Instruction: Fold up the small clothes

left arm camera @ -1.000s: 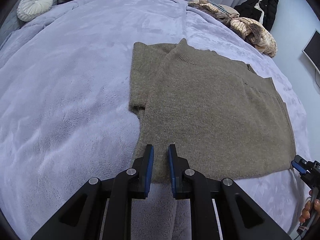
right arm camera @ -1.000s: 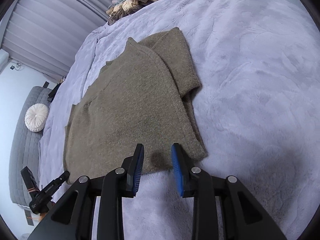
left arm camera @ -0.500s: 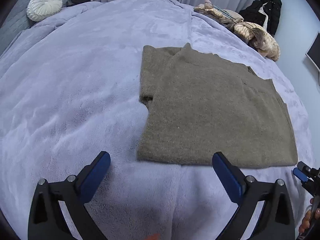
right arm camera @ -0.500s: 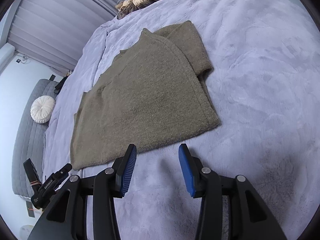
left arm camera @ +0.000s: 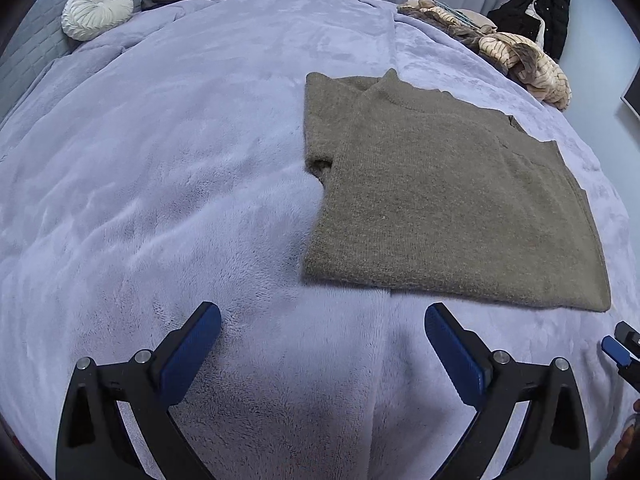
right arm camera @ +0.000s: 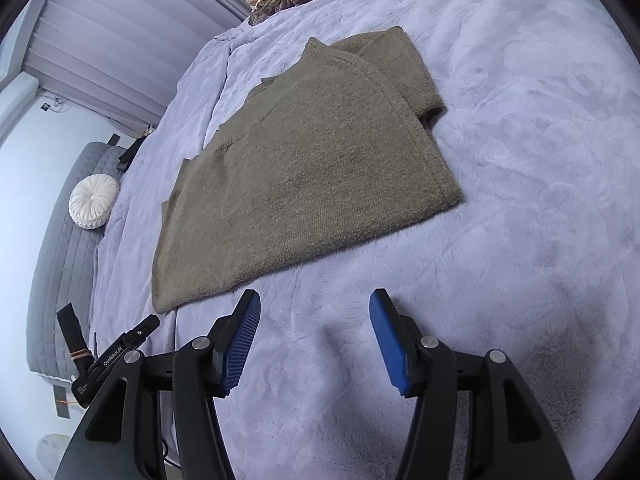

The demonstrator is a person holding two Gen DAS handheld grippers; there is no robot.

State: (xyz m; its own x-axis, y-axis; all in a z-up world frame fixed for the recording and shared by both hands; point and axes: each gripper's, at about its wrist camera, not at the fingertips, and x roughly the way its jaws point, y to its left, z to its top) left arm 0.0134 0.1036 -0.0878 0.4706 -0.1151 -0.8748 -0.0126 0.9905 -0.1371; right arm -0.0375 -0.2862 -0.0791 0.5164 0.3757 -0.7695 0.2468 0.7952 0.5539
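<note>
An olive-brown knit sweater [left arm camera: 440, 196] lies flat on the lilac plush blanket [left arm camera: 180, 184], folded over, with one short sleeve showing at its far left. My left gripper [left arm camera: 322, 316] hovers just short of the sweater's near hem, jaws wide open and empty. In the right wrist view the same sweater [right arm camera: 312, 168] spreads ahead. My right gripper [right arm camera: 314, 304] sits just off its near edge, its jaws still opening, with only blanket [right arm camera: 500, 160] between them. The left gripper [right arm camera: 120, 344] shows at the lower left of that view, and a right gripper fingertip [left arm camera: 618, 348] at the right edge of the left view.
A round white cushion [left arm camera: 97, 10] rests against a grey quilted headboard [left arm camera: 28, 40]. A heap of beige and brown clothes [left arm camera: 516, 54] lies at the blanket's far corner, with a dark jacket [left arm camera: 544, 8] hanging behind. Curtains [right arm camera: 120, 32] line the wall.
Both grippers let go of the sweater's near hem and pulled back from it. The left jaws went from nearly shut to wide open; the right jaws have been widening steadily.
</note>
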